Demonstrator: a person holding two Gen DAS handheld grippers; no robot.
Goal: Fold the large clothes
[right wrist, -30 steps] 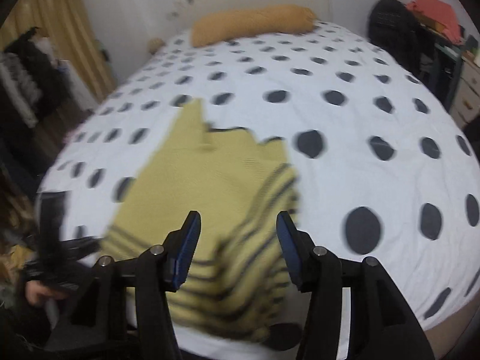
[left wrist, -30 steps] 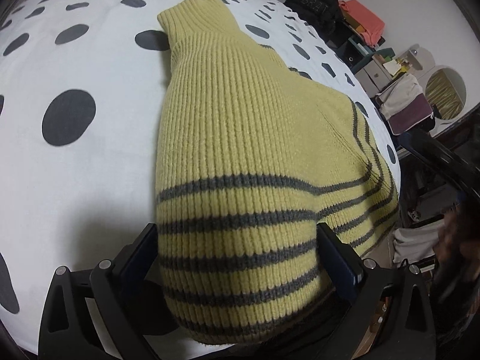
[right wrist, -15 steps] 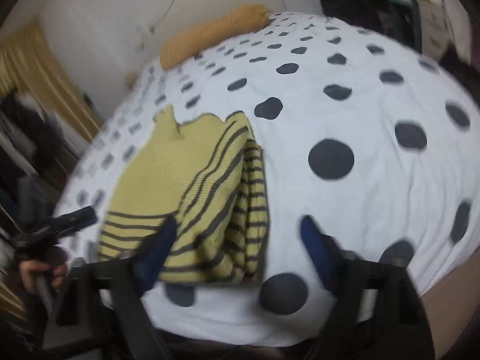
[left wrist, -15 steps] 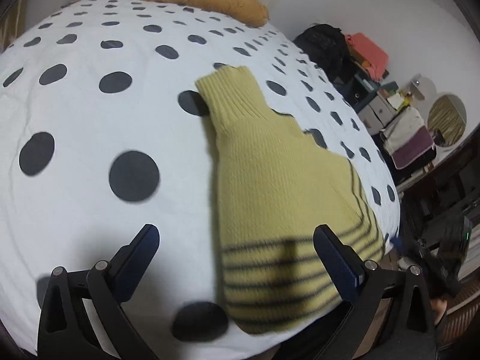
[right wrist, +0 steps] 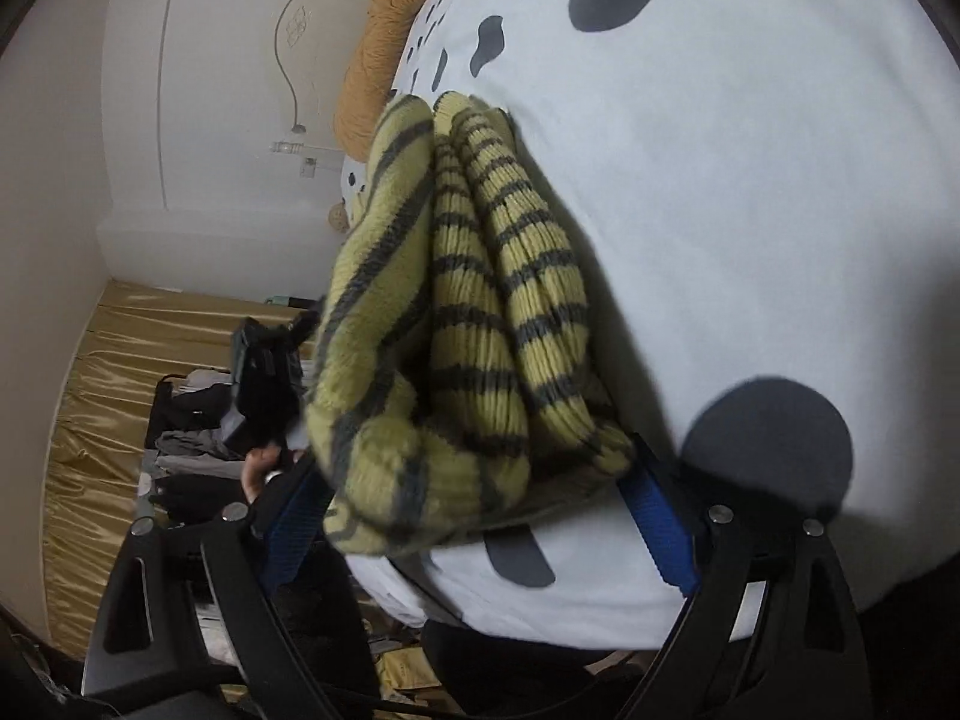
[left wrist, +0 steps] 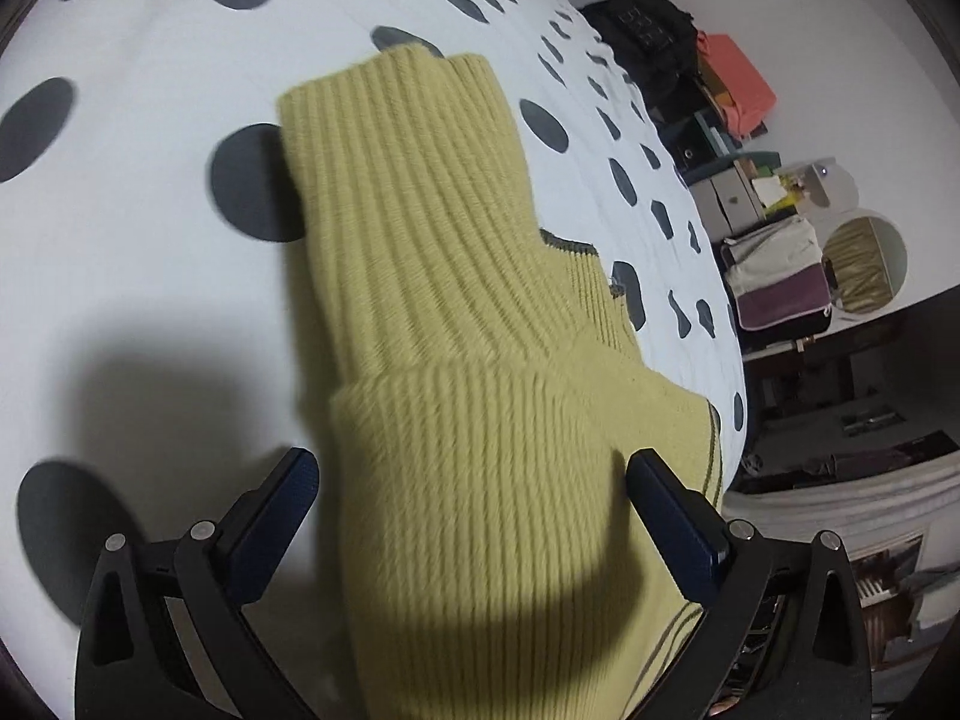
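Note:
A yellow-green knit sweater with grey stripes [left wrist: 456, 360] lies folded on the white bed with dark dots [left wrist: 120, 210]. Its ribbed collar points to the far end. My left gripper [left wrist: 474, 516] is open, its dark blue fingers spread either side of the near plain part of the sweater. In the right wrist view the striped folded end [right wrist: 480, 312] bulges between the fingers of my right gripper [right wrist: 480, 516], which is open wide at the bed's edge. The other gripper [right wrist: 264, 378] shows dark at the left there.
An orange bolster pillow [right wrist: 384, 60] lies at the head of the bed by the white wall. A black backpack [left wrist: 648, 30], orange boxes [left wrist: 738, 84], bags [left wrist: 780, 276] and a round mirror [left wrist: 864, 258] crowd the right side. Gold curtain [right wrist: 120, 360] and piled clothes sit beyond the bed's edge.
Both grippers have moved in close to the sweater. The left went forward over the plain part toward the collar. The right swung low to the striped end at the bed's edge.

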